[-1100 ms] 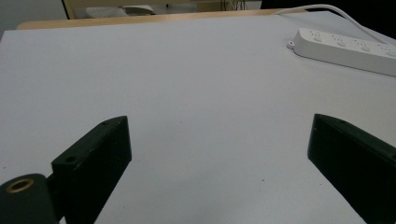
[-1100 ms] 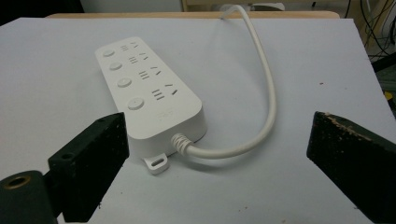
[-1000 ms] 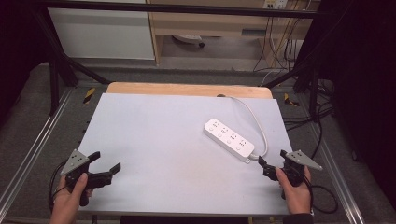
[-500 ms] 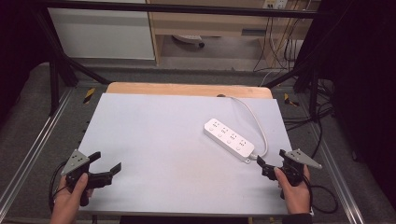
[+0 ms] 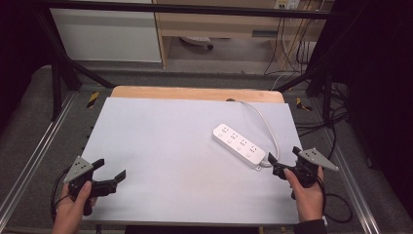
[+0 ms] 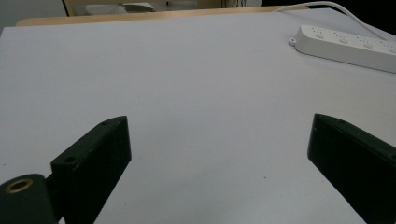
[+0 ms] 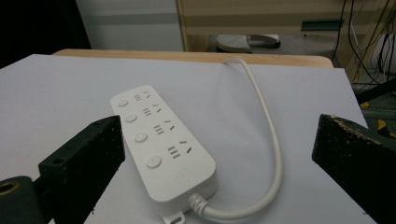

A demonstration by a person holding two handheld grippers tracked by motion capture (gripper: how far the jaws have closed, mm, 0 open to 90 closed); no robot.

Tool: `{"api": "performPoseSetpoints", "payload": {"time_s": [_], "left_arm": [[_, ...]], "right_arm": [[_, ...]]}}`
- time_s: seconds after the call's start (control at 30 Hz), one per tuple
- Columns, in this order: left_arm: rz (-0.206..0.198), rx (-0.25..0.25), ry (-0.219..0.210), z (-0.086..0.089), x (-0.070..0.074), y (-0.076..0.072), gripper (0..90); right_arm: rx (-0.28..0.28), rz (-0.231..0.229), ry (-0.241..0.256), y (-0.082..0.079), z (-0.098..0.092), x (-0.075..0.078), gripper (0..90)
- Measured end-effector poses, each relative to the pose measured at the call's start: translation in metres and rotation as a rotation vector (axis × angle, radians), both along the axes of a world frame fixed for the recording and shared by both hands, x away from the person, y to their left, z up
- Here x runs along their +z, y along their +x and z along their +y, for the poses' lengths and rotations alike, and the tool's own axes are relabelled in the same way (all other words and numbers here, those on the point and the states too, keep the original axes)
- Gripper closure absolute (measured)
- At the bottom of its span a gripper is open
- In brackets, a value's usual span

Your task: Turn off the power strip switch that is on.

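Observation:
A white power strip point(image 5: 239, 145) with several sockets and round buttons lies on the right part of the pale grey table top point(image 5: 165, 141); its white cord point(image 5: 265, 124) loops from the near end back to the table's far edge. My right gripper point(image 5: 283, 162) stands open just in front of the strip's near end, nothing between its jaws; in the right gripper view the power strip point(image 7: 161, 140) lies ahead between them. My left gripper point(image 5: 110, 168) is open at the near left corner, over bare table. In the left gripper view the power strip point(image 6: 348, 44) is far off at upper right.
The table has a wooden far edge point(image 5: 195, 92) and metal rails along both sides. Behind it are a low shelf unit point(image 5: 224, 24) and hanging cables point(image 5: 292, 44) at the right. A black cable point(image 5: 336, 204) trails from the right gripper.
The right gripper has edged slightly left toward the power strip's near end. The left gripper has hardly moved.

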State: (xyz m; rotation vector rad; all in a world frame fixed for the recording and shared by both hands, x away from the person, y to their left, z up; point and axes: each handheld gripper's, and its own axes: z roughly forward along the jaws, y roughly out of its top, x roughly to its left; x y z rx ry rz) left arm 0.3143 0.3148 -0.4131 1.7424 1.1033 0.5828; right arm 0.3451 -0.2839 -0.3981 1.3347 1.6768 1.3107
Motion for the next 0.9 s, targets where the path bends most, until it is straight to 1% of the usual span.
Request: {"api": "performPoseSetpoints", "payload": {"time_s": [0.03, 0.07, 0.13, 0.23, 0.27, 0.33, 0.37, 0.5, 0.6, 0.67, 0.77, 0.9], "left_arm": [[0.0, 0.0, 0.0, 0.0, 0.0, 0.0, 6.1], [0.002, 0.002, -0.002, 0.0, 0.0, 0.0, 6.1], [0.004, 0.002, 0.001, 0.0, -0.001, 0.0, 6.1], [0.007, 0.002, 0.002, -0.001, -0.001, 0.0, 6.0], [0.007, 0.002, 0.002, -0.001, -0.001, 0.0, 6.0], [0.008, 0.001, 0.003, -0.001, -0.001, 0.0, 6.0], [0.008, 0.002, 0.003, -0.001, -0.001, 0.0, 6.0], [0.012, 0.006, 0.003, -0.001, -0.001, 0.0, 6.1], [0.013, 0.006, 0.004, -0.001, -0.002, 0.0, 6.0], [0.013, 0.008, 0.004, -0.001, -0.002, 0.0, 6.0], [0.015, 0.008, 0.005, -0.001, -0.002, 0.0, 6.0], [0.017, 0.009, 0.004, 0.0, -0.002, 0.0, 6.0]], "right_arm": [[0.0, 0.0, 0.0, 0.0, 0.0, 0.0, 3.1], [0.002, -0.012, -0.007, 0.004, 0.002, 0.003, 3.3], [0.001, -0.019, -0.007, 0.008, 0.003, 0.007, 3.5], [0.004, -0.022, -0.008, 0.012, 0.006, 0.01, 3.7], [0.01, -0.025, 0.002, 0.016, 0.008, 0.013, 3.7], [0.014, -0.027, 0.004, 0.018, 0.009, 0.014, 3.6], [0.019, -0.028, 0.011, 0.021, 0.012, 0.016, 3.5], [0.025, -0.033, 0.012, 0.027, 0.015, 0.019, 3.2], [0.019, -0.048, 0.01, 0.033, 0.019, 0.022, 2.3], [0.012, -0.05, 0.016, 0.035, 0.021, 0.024, 2.3], [0.004, -0.05, 0.011, 0.038, 0.023, 0.024, 2.5], [0.023, -0.052, 0.009, 0.04, 0.027, 0.026, 2.7]]}}
